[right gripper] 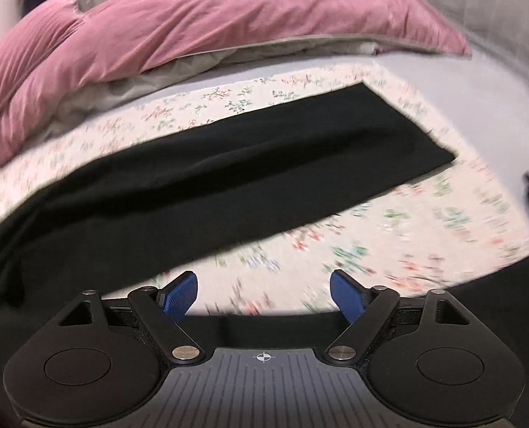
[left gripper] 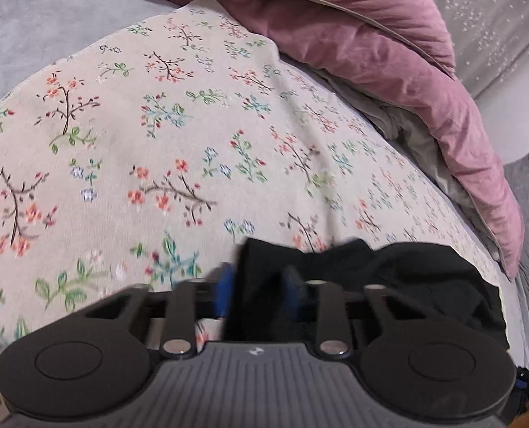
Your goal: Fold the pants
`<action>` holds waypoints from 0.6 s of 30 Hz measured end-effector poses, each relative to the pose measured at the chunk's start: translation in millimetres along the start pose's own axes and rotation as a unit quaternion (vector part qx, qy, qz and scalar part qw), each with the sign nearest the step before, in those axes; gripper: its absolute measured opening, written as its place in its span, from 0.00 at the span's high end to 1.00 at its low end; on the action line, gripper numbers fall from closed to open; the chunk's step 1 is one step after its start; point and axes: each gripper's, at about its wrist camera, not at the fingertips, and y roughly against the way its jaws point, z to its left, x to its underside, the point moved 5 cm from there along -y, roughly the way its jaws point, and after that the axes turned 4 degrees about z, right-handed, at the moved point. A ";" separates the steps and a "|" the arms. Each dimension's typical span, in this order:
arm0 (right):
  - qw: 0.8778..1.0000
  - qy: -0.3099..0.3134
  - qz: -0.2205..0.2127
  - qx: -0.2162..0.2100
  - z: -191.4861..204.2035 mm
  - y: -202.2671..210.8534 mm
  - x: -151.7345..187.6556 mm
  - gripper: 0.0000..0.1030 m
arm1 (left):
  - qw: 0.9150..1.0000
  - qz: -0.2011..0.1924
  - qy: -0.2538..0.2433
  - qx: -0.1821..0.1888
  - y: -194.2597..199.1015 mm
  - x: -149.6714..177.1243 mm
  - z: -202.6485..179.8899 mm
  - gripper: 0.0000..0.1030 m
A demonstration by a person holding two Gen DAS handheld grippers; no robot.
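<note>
Left gripper: blue pads clamped on black pants fabric. Right gripper: jaws apart, empty, over floral blanket. Pants: leg laid diagonally toward blanket's far corner. Step, judged: gathering for first fold. Next: right needs its own hold.

Black pants and pink duvet lie on floral-covered bed.

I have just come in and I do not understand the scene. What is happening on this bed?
A person is folding black pants on a floral cover, with a gripper in each hand. The left gripper is shut on a bunch of the black cloth. The right gripper is open and holds nothing; one pant leg lies stretched out ahead of it. A pink duvet is heaped behind.
</note>
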 end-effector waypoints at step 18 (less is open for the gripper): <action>0.999 -0.042 0.008 -0.001 3.9 -69.0 -16.8 1.00 | 1.000 0.003 -0.018 0.019 12.6 -21.6 -2.8 0.19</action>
